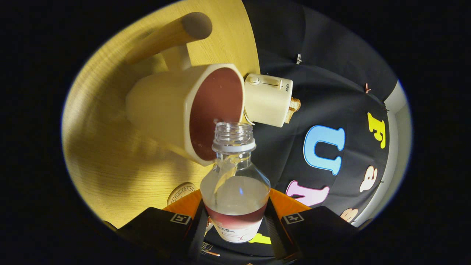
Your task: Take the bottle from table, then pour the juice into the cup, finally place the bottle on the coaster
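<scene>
While both fingers (200, 224) of my hand-held gripper (235, 230) press on the lower sides of the bottle (234, 184), I have it clamped firmly between them, its body running forward from the fingertips and its open, capless mouth pointing away from me. Clear liquid sits in the part of the bottle nearest the fingers, and a thin tongue of it reaches up the neck toward the threaded rim. Just ahead of that rim is the cup (184, 110), cream outside and reddish-brown inside; the bottle's mouth overlaps the cup's rim, so the opening faces the cup's interior. I cannot tell whether liquid is actually leaving the bottle. Just beside the cup stands a cream toaster (268, 99) with a slice of bread poking out of it. Everything rests on a pale wooden tabletop (110, 154), seen tilted. Near my fingers, on the wood, a round coaster (180, 193) with a printed ring peeks out.
</scene>
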The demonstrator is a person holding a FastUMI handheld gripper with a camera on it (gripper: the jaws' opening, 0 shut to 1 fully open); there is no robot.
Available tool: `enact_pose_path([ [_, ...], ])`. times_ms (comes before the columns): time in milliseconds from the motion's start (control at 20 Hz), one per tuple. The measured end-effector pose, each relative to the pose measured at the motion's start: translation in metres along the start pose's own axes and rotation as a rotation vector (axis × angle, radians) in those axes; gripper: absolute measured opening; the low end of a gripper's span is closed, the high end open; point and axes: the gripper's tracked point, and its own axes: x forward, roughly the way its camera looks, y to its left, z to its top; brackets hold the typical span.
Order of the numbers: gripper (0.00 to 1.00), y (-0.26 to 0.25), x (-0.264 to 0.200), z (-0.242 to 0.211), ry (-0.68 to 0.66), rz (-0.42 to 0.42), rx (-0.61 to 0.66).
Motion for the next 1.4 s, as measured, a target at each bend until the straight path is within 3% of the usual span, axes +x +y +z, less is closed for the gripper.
enact_pose_path([
  [1400,0.75,-0.03,0.014,0.017,-0.111,-0.023,-0.338],
])
